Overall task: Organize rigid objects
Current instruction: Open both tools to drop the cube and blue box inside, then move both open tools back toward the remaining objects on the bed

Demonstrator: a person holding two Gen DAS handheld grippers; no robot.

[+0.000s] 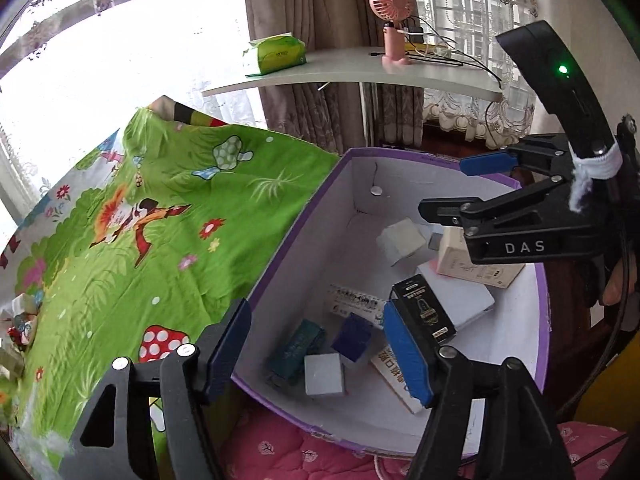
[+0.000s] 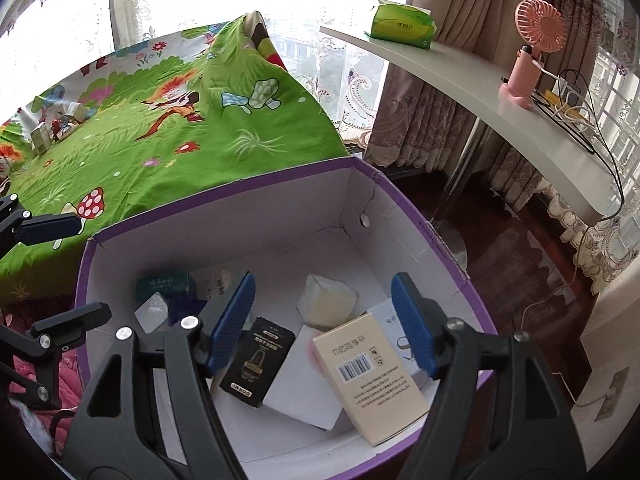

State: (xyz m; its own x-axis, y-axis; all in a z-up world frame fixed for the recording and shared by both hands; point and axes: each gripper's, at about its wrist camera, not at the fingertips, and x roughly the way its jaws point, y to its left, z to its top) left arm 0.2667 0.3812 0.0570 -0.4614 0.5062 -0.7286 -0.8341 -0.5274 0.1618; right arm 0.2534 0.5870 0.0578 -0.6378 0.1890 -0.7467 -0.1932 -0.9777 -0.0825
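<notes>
1. Left wrist view: the left gripper (image 1: 320, 348) is hovering over the near rim of the purple-edged box (image 1: 288, 236), fingers spread wide, gripping nothing.
2. Its right finger pad (image 1: 406, 354) is overlapping the black carton (image 1: 424, 308) in this view; contact cannot be confirmed.
3. Inside the box, at 6 o'clock of the floor, a grey cube (image 1: 324, 374), a dark blue cube (image 1: 354, 338) and a teal carton (image 1: 298, 346) are sitting close together.
4. At 12 o'clock inside, a pale cube (image 1: 402, 240) is resting tilted near the back wall.
5. The right gripper is entering at 3 o'clock in this view, above the beige carton (image 1: 476, 266).
6. Right wrist view: the right gripper (image 2: 322, 320) is hanging over the box interior, fingers spread apart, clamping nothing.
7. The beige barcode carton (image 2: 374, 376) is lying tilted at 5 o'clock, on top of a white flat box (image 2: 304, 396).
8. More small cartons (image 2: 60, 126) are lying on the green cartoon sheet (image 2: 160, 148) at 10 o'clock, well apart from the box.
9. A pink fan (image 2: 534, 52) and a green tissue pack (image 2: 402, 24) are standing on the white shelf (image 2: 472, 92) at 1 o'clock.
</notes>
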